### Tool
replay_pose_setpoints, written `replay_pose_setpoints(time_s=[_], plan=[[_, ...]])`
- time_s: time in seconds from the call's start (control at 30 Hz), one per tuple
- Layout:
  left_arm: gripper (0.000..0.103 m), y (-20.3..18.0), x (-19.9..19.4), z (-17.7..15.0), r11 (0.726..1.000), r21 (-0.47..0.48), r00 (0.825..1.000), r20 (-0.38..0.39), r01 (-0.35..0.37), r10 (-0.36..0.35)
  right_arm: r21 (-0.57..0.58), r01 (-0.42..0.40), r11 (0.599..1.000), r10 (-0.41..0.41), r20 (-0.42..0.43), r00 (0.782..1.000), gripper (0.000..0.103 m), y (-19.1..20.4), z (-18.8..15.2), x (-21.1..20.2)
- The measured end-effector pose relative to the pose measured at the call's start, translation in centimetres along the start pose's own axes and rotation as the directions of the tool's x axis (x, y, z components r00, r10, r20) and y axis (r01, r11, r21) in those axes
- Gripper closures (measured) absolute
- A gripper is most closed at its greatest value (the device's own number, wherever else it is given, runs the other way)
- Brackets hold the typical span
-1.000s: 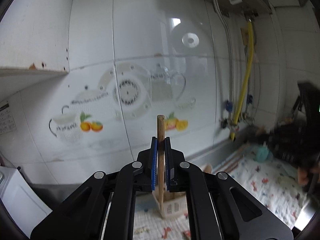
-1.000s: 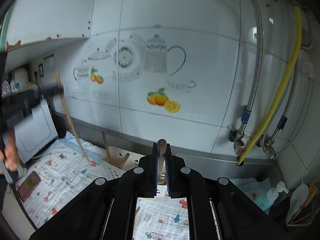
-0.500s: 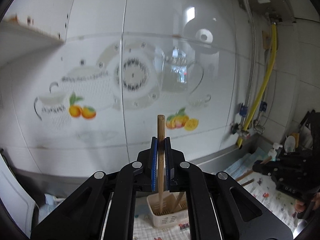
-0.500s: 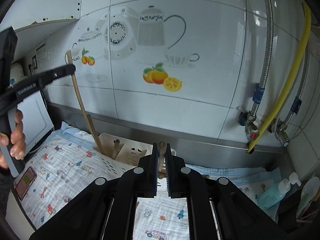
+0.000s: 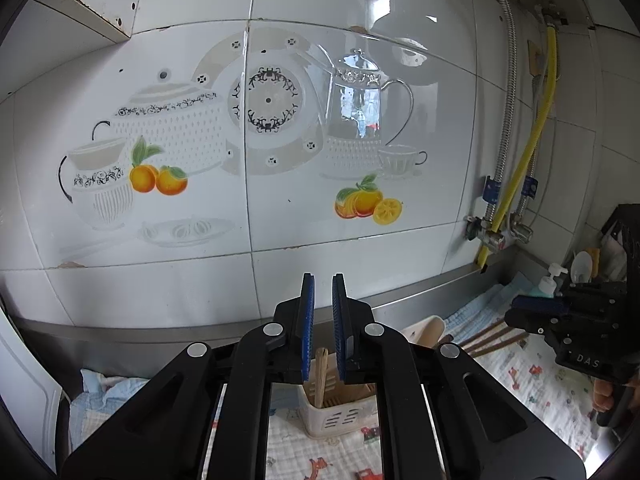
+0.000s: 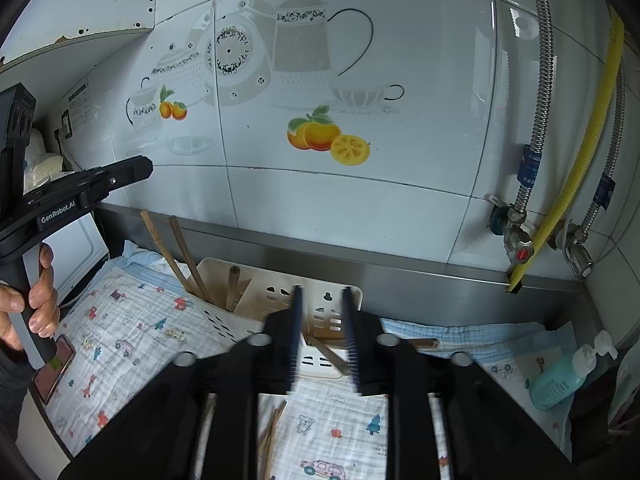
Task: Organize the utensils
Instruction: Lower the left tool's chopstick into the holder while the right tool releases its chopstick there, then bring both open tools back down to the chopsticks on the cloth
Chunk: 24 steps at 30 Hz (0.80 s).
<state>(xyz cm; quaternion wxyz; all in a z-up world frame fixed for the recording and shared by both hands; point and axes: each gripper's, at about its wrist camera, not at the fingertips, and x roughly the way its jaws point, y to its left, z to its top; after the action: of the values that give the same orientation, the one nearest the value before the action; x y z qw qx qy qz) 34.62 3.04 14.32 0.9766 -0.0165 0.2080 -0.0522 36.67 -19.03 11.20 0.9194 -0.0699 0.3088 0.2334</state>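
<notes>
Both grippers hang over a cream slotted utensil holder (image 6: 276,300) that stands on a printed cloth (image 6: 132,344) against the tiled wall (image 6: 360,200), and both sets of jaws are opening.

Seen from the left wrist, the left gripper (image 5: 323,328) has its blue pads parted with nothing pressed between them. A chopstick (image 5: 320,376) stands nearly upright directly below the gap, its lower end down in the holder (image 5: 340,412). Its long axis runs up and down, roughly in line with the gap.

Seen from the right wrist, the right gripper (image 6: 322,332) has its jaws parted wider and blurred with motion. A wooden utensil handle (image 6: 328,354) lies slanted below and between them, over the near part of the holder, and no pad touches it. Whether it has settled inside a compartment cannot be told.

At the holder's far left end, two long chopsticks (image 6: 176,256) lean out toward the left and a shorter stick (image 6: 232,288) stands beside them. More chopsticks (image 6: 272,432) lie loose on the cloth, near the camera and under the right gripper, with their long axes running near to far. The right hand is judged the closer one to these. A person's hand (image 6: 28,300) grips the left tool's handle at far left.

A blue soap bottle (image 6: 568,372) stands at the right.
</notes>
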Motion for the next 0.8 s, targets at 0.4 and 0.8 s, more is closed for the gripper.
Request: replay_pose_setpoints(time_s=[0.4, 0.8], plan=[[0.028, 0.1, -4.0, -1.5, 1.0, 0.0, 0.999, 0.047, -0.027, 0.027, 0.022, 0.035, 0.999, -0.036, 0.076, 0.996, 0.023, 0.1, -1.1, -3.3], [0.007, -0.9, -7.9, -7.1, 0.997, 0.04, 0.998, 0.002, -0.061, 0.061, 0.018, 0.057, 0.998, -0.059, 0.129, 0.99, 0.01, 1.4, -5.2, -7.1]])
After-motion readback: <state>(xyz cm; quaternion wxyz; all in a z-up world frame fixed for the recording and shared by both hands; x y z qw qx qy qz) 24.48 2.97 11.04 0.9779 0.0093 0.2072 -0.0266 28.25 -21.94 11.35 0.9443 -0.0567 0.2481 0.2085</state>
